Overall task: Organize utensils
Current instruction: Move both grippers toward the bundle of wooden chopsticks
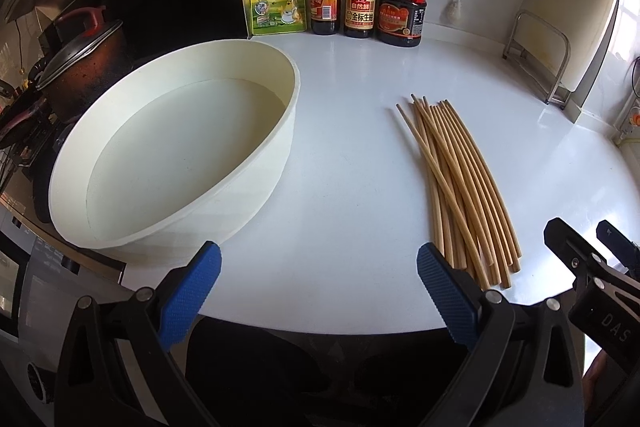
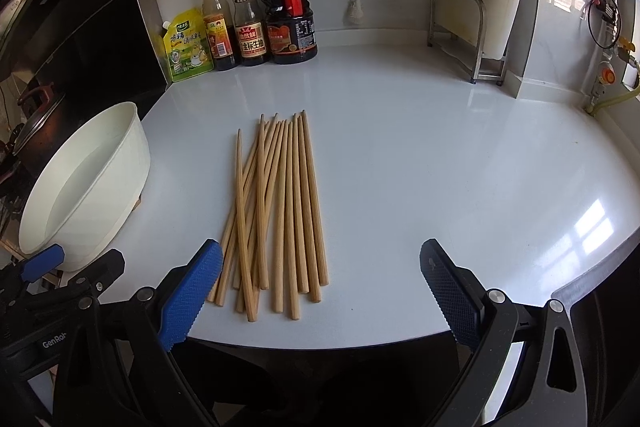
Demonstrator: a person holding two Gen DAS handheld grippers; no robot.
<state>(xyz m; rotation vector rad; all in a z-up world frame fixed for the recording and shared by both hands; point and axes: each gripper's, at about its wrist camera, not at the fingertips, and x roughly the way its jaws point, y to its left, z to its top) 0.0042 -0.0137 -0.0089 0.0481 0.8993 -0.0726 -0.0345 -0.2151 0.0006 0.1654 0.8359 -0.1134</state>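
Both held back at counter (image 2: 400,147) edge, likely lining up first pick. Left gripper (image 1: 318,291) wide open, empty; white round plastic tub (image 1: 256,187) ahead-left. Right gripper (image 2: 320,291) wide open, empty; chopsticks (image 2: 280,211) just ahead, loose crossed pile, thin pale wood, glossy white top.
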